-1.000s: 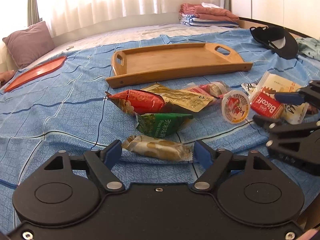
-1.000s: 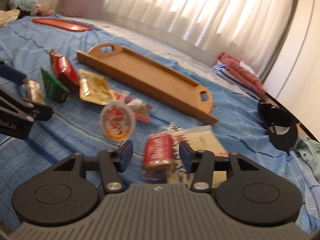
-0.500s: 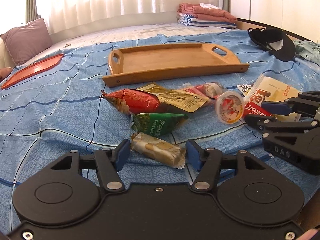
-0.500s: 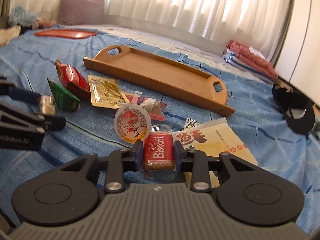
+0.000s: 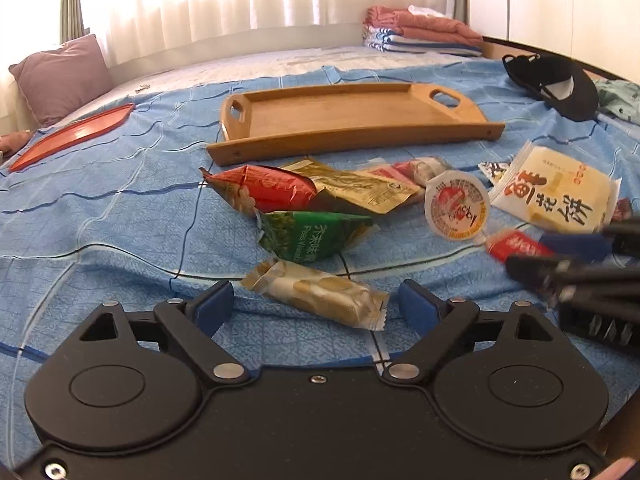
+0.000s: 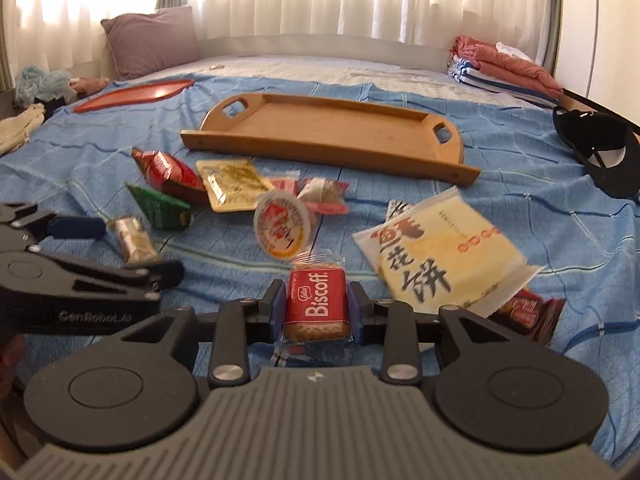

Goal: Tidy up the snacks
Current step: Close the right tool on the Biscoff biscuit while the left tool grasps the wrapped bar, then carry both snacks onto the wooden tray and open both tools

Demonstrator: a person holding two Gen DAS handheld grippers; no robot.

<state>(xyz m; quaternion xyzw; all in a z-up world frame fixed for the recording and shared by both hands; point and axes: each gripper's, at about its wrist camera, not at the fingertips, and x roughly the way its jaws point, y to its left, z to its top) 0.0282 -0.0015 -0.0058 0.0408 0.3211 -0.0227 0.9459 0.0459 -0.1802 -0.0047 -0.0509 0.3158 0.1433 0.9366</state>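
Right gripper [image 6: 316, 306]: clamped on the Biscoff packet [image 6: 316, 306], lower centre of its view; jaws have just eased slightly, packet between the pads.
Left gripper [image 5: 314, 306]: jaws have just been opening; the cracker packet [image 5: 320, 298] lies between them, untouched.
Tray [image 6: 320, 148]: wooden, no snacks in it, upper centre, well apart from both packets.
Risk 1: thin wrapper grip; the packet could slip in transit.
Risk 2: the jelly cup [image 6: 282, 230] stands just beside the packet; a sweep could topple it.
Unclear: right gripper blurred at right edge of left view; dark packet under the yellow pouch [image 6: 442, 254] mostly covered.
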